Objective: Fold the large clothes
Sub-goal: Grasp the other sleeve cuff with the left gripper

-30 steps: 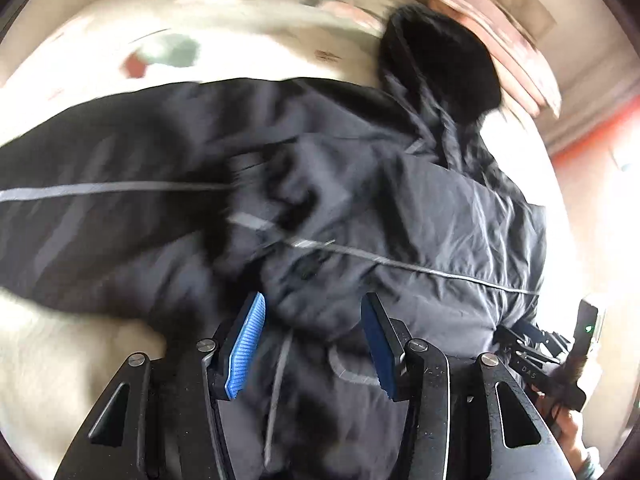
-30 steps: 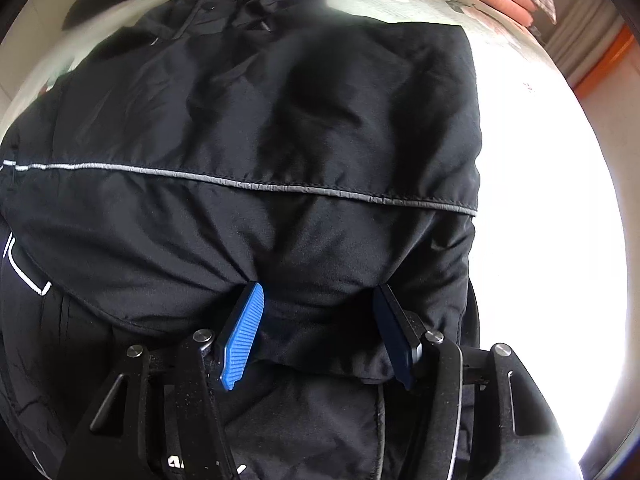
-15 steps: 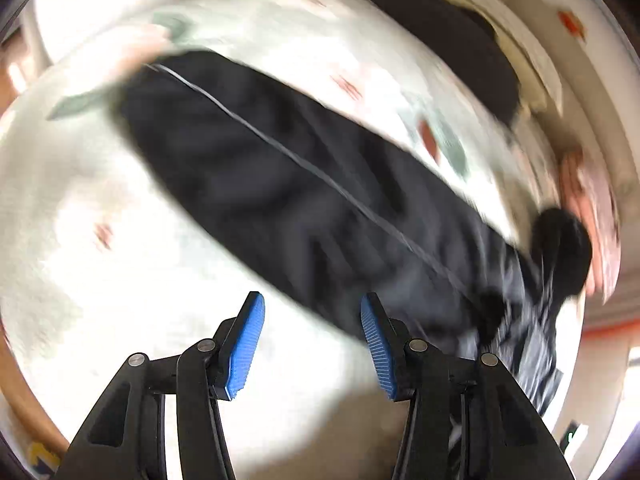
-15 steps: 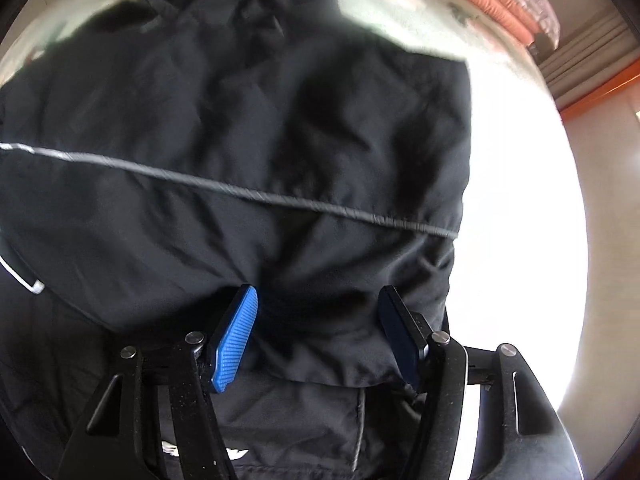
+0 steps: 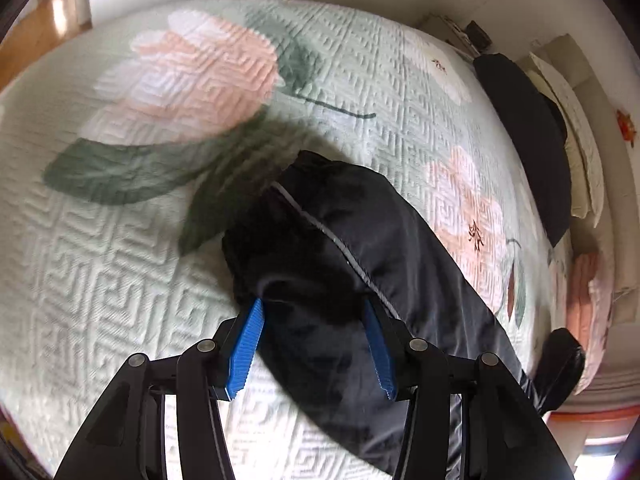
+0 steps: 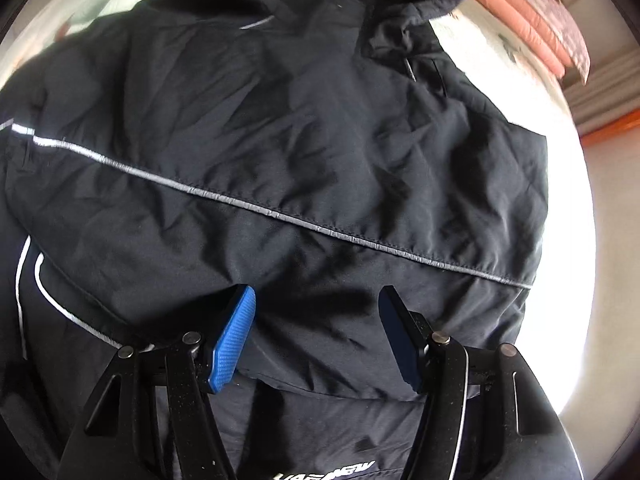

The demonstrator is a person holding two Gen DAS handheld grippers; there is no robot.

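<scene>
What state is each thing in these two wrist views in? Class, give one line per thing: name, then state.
Black jacket: spread on the bed, body creased, not yet fully folded.
Jacket sleeve: stretched out across the bedspread, its cuff end between the left fingers.
Left gripper: open, astride the sleeve.
Right gripper: open, above the jacket's body.
Floral bedspread: laid flat.
Pink bedding: folded, stacked.

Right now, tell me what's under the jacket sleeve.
The sleeve lies on the floral quilt, which shows all around its cuff end. The quilt directly beneath it is covered. The left gripper straddles the sleeve, hiding part of it.
</scene>
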